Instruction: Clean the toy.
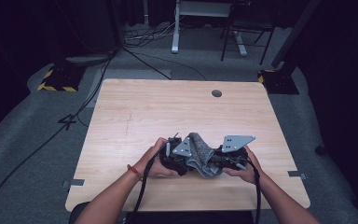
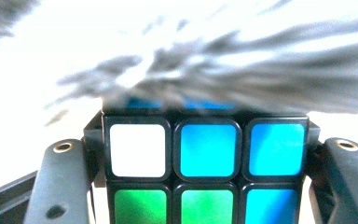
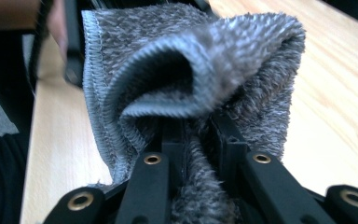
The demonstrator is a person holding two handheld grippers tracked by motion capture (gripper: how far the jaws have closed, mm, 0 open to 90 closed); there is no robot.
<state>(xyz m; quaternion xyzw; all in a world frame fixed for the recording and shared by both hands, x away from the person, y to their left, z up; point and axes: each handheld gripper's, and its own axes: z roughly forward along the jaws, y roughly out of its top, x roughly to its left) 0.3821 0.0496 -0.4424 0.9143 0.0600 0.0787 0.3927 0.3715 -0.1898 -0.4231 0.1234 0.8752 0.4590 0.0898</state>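
In the left gripper view a colour cube (image 2: 207, 172), with white, blue and green tiles, sits clamped between the two black jaws of my left gripper (image 2: 205, 145). A grey fuzzy cloth (image 2: 242, 79) lies blurred against the cube's far side. My right gripper (image 3: 198, 135) is shut on that cloth (image 3: 205, 56), which bunches and folds over just beyond its jaws. From above, both grippers meet near the table's front middle: the left gripper (image 1: 184, 161) and the right gripper (image 1: 220, 161) face each other with the cloth (image 1: 200, 154) draped between them.
The light wooden table (image 1: 168, 102) has a round cable hole (image 1: 216, 93) at the back right. Cables run over the grey floor at the left. Yellow-and-black striped stand bases (image 1: 56, 81) and desk legs (image 1: 175, 28) stand beyond the table.
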